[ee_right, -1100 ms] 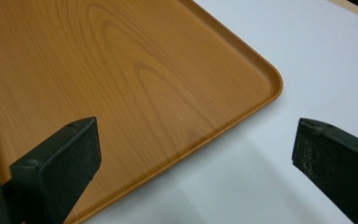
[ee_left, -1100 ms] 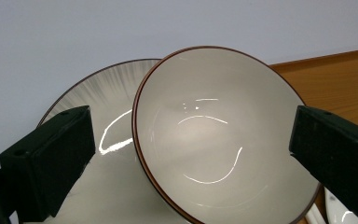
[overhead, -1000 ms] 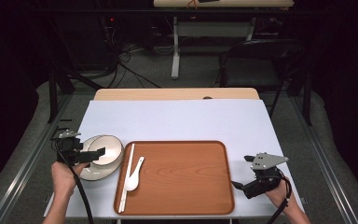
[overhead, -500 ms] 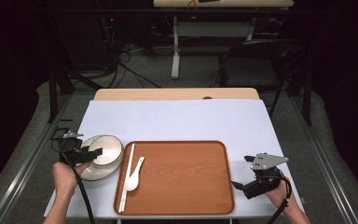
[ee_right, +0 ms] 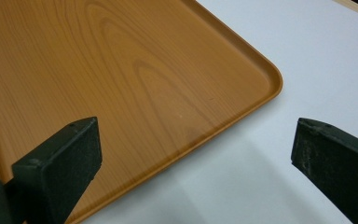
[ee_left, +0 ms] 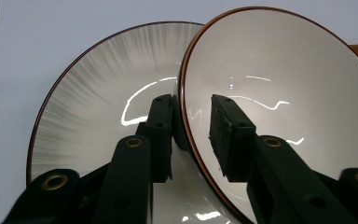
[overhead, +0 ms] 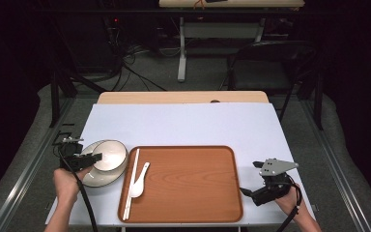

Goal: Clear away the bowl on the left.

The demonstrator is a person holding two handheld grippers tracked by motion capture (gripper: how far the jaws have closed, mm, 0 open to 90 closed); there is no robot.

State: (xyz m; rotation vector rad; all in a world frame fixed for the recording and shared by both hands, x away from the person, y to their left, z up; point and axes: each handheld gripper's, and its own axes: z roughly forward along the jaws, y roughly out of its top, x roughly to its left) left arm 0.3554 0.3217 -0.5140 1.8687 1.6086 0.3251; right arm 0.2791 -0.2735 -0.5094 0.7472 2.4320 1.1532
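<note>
A white bowl (overhead: pixel 110 154) with a brown rim sits tilted on a streaked plate (overhead: pixel 89 180) left of the wooden tray (overhead: pixel 188 193). My left gripper (overhead: pixel 95 157) reaches in from the left. Its jaws have just been closing and now pinch the bowl's near rim. In the left gripper view, one jaw of the left gripper (ee_left: pixel 191 100) is outside the bowl (ee_left: pixel 284 93), over the plate (ee_left: pixel 98 93), and the other is inside. My right gripper (overhead: pixel 245 191) rests open by the tray's near right corner. Nothing is between the wide jaws of the right gripper (ee_right: pixel 193 135) above that tray (ee_right: pixel 121 70).
White chopsticks (overhead: pixel 131 183) and a white spoon (overhead: pixel 139 181) lie along the tray's left side. The tray's middle and right are bare wood. A pale sheet (overhead: pixel 183 123) covers the table behind the tray. A dark chair (overhead: pixel 270 63) stands beyond the far edge.
The left gripper's jaws have narrowed from wide open to a pinch on the bowl's rim. The hand has shifted only slightly. The right gripper has stayed put.
</note>
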